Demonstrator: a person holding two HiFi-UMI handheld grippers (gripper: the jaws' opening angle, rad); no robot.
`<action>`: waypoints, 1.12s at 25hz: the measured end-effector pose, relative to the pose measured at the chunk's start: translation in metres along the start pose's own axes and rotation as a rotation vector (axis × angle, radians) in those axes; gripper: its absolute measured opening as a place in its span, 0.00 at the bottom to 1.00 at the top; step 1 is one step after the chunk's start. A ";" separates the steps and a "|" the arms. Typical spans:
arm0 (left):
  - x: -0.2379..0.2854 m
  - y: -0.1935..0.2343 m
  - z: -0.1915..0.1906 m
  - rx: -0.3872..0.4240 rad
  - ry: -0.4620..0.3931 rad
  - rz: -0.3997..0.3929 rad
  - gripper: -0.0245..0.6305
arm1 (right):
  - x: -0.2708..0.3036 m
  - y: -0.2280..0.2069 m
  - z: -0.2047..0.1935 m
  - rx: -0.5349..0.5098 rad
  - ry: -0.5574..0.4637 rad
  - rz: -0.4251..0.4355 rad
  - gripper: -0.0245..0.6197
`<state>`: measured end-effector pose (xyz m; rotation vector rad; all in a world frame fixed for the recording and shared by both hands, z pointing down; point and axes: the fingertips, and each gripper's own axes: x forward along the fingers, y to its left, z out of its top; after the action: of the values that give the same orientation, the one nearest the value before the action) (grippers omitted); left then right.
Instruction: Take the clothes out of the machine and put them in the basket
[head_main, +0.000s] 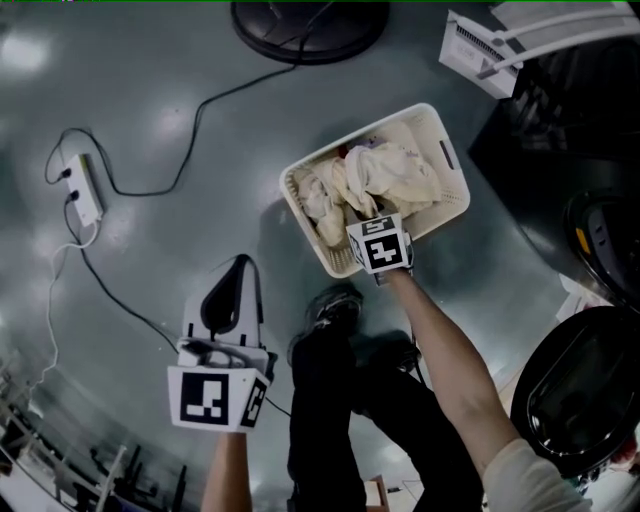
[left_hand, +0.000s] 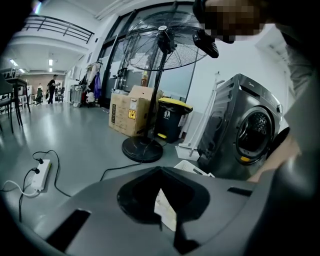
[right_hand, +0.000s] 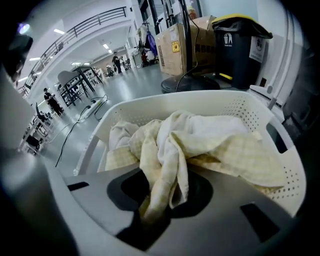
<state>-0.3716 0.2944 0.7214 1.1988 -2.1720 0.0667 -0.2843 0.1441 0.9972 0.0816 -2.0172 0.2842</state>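
- Glossy grey floor (head_main: 150, 110) spreads under everything, with a white power strip (head_main: 84, 190) and a black cable (head_main: 205, 105) lying at the left.
- White perforated plastic laundry basket (head_main: 455, 205) sits on that floor just ahead of the person's black shoe (head_main: 335, 305), heaped with cream and pale yellow clothes (head_main: 400, 175).
- Right gripper (right_hand: 154, 212) points steeply down over the basket's near edge. Its jaws are pinched nearly together on a fold of pale yellow checked cloth (right_hand: 165, 160), which drapes onto the heap.
- Left gripper (head_main: 240, 275) hangs well apart to the basket's left above bare floor, its jaws closed together with nothing between them.
- Dark grey front-loading washing machine (left_hand: 250, 135) stands at the right, near a black pedestal fan (left_hand: 160, 50).
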 end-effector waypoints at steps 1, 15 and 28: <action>0.000 0.000 0.001 0.004 0.000 -0.001 0.06 | 0.001 0.000 -0.001 -0.005 0.009 -0.003 0.22; -0.011 -0.045 0.038 0.059 0.004 -0.072 0.06 | -0.089 -0.001 0.039 0.045 -0.200 -0.019 0.62; -0.005 -0.112 0.058 0.135 0.019 -0.168 0.06 | -0.194 -0.027 0.039 0.123 -0.372 -0.097 0.08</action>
<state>-0.3128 0.2133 0.6447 1.4469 -2.0694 0.1538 -0.2264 0.0958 0.8123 0.3300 -2.3540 0.3504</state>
